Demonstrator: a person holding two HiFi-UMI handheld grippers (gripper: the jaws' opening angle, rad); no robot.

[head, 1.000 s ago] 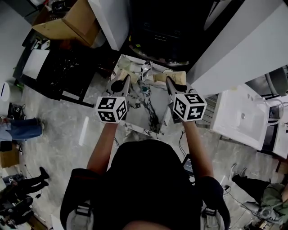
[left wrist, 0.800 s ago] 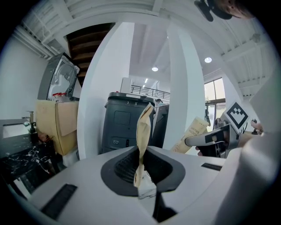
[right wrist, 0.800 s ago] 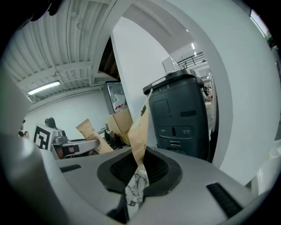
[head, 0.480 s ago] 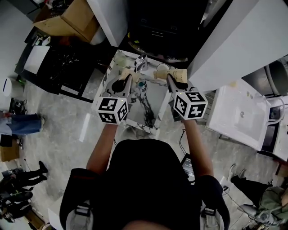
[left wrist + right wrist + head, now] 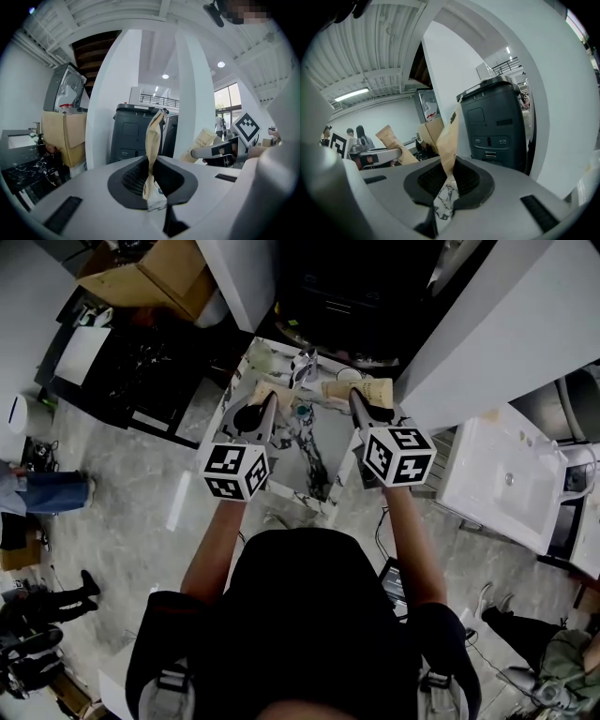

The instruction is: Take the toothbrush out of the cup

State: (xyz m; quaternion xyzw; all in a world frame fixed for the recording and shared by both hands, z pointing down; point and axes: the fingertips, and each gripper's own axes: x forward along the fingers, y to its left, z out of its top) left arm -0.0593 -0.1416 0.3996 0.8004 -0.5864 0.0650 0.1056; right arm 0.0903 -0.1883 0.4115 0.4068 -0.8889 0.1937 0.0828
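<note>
Clamping the left packet (image 5: 153,136), tan paper, tight in my left gripper (image 5: 150,180); my right gripper (image 5: 446,180) is closed on the right packet (image 5: 450,136), both above the marble table (image 5: 314,474). White cup (image 5: 349,377) sits just beyond the right gripper. No bare toothbrush visible, so I judge extraction done, set-down left. Shiny tap (image 5: 302,367) between the grippers, nothing blocking.

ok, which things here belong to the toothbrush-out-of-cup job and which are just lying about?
Job: left claw, shut on a tan paper packet; right claw, shut on a second packet; marbled table; a round white rim, possibly the cup. Toothbrush not made out.
Lying about: cardboard box; white sink unit; dark grey machine.
</note>
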